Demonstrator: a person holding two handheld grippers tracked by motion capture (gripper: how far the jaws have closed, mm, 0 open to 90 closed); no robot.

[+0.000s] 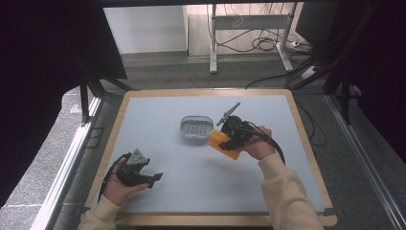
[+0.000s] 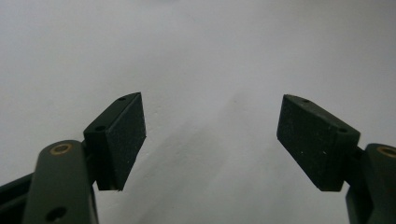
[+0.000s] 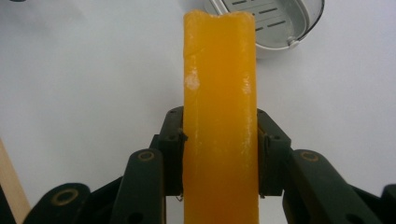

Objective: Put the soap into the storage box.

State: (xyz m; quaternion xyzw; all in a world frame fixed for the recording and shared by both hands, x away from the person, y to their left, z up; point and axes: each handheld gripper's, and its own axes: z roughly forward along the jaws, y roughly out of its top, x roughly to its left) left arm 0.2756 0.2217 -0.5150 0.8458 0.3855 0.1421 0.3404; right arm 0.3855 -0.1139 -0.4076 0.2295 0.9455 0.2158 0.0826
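Item 1, my left gripper (image 1: 152, 178): resting low at the near left of the table (image 1: 158, 115), jaws spread wide with bare blue-grey surface between the pads (image 2: 123, 140). Nothing held.

Item 2, soap dish (image 1: 196, 126): oval, pale, with a slotted grey insert, sitting near the table's middle. Nothing lies in it. In the right gripper view it (image 3: 280, 23) lies just past the far end of the bar, a little to one side.

Item 3, orange bar (image 1: 224, 143): a flat, slab-like block, likely soap, held clear of the table just right of the dish. In the right gripper view the bar (image 3: 219, 121) runs straight out along the jaws, long axis pointing away from the hand and roughly toward the dish. The pads press its two narrow sides. I judge it stiff, fairly light, waxy and apt to slip; its chipped far end suggests edges that crumble. Gripping across the narrow sides near mid-length looks soundest.

Item 4, my right gripper (image 1: 233, 140): clamped on the bar, right of centre.
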